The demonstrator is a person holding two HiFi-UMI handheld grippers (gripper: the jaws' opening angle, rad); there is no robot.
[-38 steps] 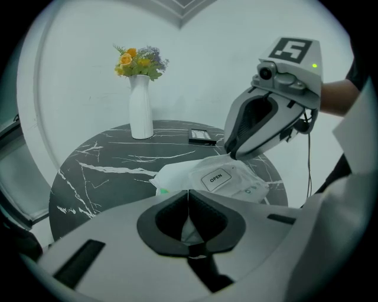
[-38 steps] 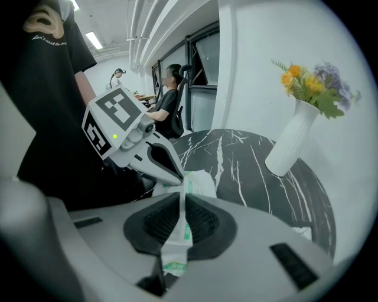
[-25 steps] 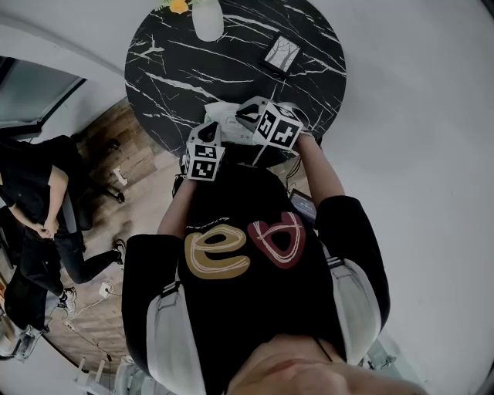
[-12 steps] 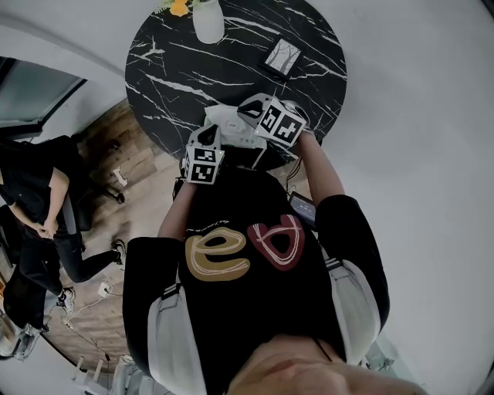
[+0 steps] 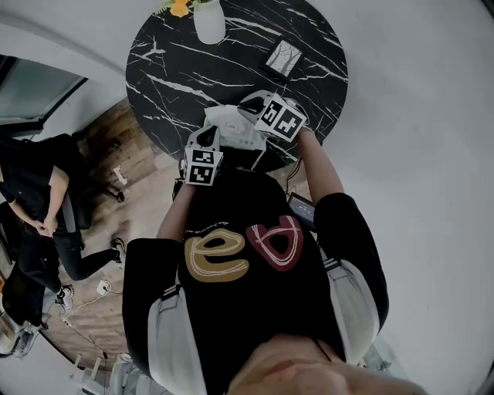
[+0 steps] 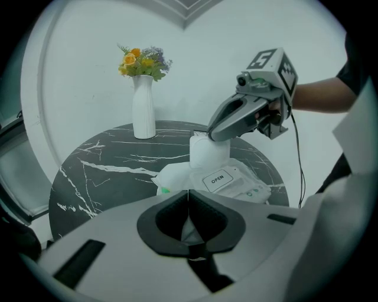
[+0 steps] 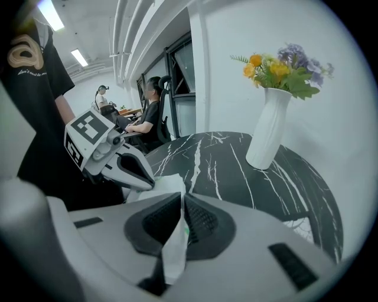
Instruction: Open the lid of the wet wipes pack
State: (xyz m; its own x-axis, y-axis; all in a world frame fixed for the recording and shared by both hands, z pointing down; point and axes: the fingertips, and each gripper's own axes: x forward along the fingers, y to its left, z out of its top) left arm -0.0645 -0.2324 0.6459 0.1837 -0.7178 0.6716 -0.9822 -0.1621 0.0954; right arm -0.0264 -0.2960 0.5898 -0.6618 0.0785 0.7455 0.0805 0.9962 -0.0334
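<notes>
The white wet wipes pack [image 5: 230, 123] lies near the front edge of the round black marble table [image 5: 185, 69]. In the left gripper view the pack [image 6: 236, 186] shows an "OPEN" label [image 6: 217, 179], and behind it a white flap [image 6: 208, 154] stands lifted. My right gripper [image 6: 210, 137] is shut on the top of that flap, and white film shows between its jaws [image 7: 180, 203]. My left gripper [image 6: 188, 193] is shut on the pack's near edge, seen also at the left gripper [image 7: 149, 181]. In the head view the left gripper [image 5: 209, 134] and right gripper [image 5: 248, 106] flank the pack.
A white vase with flowers [image 5: 208, 20] stands at the table's far side. A small dark framed card [image 5: 282, 55] lies at the far right. A seated person [image 5: 31, 193] is on the floor side to the left. A cable hangs from the right gripper [image 6: 295, 153].
The right gripper has shifted a little farther over the table and rolled slightly, still gripping the flap. The left gripper has stayed put.
</notes>
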